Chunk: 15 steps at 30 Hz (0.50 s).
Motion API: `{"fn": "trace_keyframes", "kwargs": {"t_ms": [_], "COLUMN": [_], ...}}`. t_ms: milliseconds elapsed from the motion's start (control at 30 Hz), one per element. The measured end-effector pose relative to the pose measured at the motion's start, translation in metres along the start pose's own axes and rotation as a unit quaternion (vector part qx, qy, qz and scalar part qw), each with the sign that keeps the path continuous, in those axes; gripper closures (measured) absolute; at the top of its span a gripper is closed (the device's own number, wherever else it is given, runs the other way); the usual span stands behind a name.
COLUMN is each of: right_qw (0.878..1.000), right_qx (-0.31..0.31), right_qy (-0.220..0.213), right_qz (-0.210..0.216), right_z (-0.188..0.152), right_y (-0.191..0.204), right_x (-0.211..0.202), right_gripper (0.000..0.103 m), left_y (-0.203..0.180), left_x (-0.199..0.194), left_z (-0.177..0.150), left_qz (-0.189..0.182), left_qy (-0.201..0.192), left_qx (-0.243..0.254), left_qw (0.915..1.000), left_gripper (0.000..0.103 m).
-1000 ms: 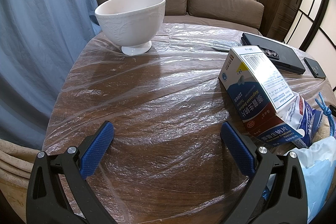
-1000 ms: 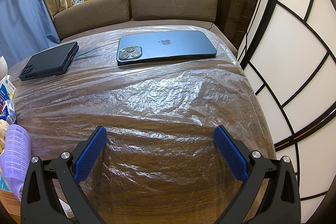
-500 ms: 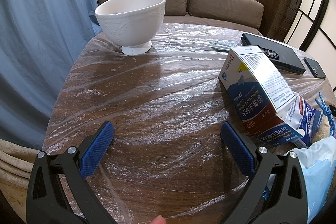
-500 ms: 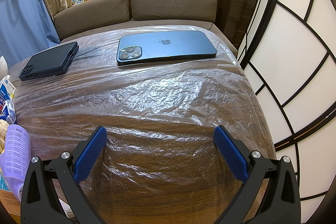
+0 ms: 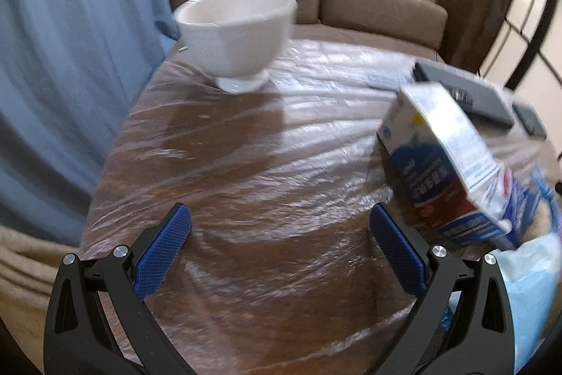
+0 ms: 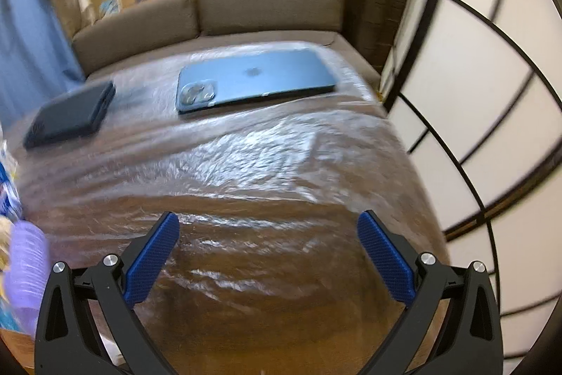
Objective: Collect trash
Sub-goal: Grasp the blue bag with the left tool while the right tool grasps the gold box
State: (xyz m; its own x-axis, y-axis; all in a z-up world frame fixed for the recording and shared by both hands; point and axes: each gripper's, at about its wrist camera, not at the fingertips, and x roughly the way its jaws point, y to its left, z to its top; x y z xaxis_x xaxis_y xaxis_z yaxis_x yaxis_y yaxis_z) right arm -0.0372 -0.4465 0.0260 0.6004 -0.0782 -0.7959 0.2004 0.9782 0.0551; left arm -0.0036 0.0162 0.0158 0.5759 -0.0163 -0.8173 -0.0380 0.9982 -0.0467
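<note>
I hold my left gripper (image 5: 281,248) low over the plastic-covered table (image 5: 246,164) with its jaws spread wide and nothing between them, and my right gripper (image 6: 268,250) is just as wide apart and just as empty. I judge that I keep both released because I have not yet chosen a piece of trash to take.

The nearest likely piece is the medicine box (image 5: 442,160), blue and white, lying tilted to the right of my left fingers, propped on a heap of crumpled packaging (image 5: 527,255) at the table's near right edge. The white bowl (image 5: 239,34) stands upright at the far left, well apart from it (it may be where trash goes, though I cannot tell). The blue phone (image 6: 256,81) and the dark case (image 6: 70,115) lie flat at the far side, and I take them for belongings, not trash.

Both views are smeared by motion, so the box's print is unreadable. The heap is cut off by the frame edge, and the lilac ribbed thing (image 6: 24,269) beside my right gripper is only partly in view; I cannot say what it is.
</note>
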Motion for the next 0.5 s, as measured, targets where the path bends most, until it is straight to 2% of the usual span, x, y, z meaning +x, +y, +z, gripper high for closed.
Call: {"fn": "trace_keyframes", "kwargs": {"t_ms": [100,233,400,500], "right_qw": [0.998,0.994,0.987,0.982], "right_qx": [0.011,-0.017,-0.023,-0.046], "right_qy": [-0.043,-0.072,-0.058,-0.051], "right_qz": [0.037,0.075,0.151,0.176], "right_z": [-0.008,-0.032,-0.075,-0.102], "right_y": [0.003,0.028,0.072,0.1], "right_x": [-0.039,-0.091,-0.119,-0.118], "right_gripper": [0.004,0.004,0.004,0.004], "left_y": [0.017,0.016,-0.024,-0.044], "left_x": [-0.023,-0.056,-0.086,-0.09], "left_z": [0.0,-0.004,-0.012,-0.023], "left_qz": [-0.042,-0.087,-0.148,-0.186], "left_qy": [-0.019,-0.035,-0.051,-0.04], "left_qx": [-0.025,-0.02,0.025,0.044], "left_qw": [0.9986,0.9954,0.9874,0.9806], "left_gripper": [0.001,0.001,0.001,0.001]}}
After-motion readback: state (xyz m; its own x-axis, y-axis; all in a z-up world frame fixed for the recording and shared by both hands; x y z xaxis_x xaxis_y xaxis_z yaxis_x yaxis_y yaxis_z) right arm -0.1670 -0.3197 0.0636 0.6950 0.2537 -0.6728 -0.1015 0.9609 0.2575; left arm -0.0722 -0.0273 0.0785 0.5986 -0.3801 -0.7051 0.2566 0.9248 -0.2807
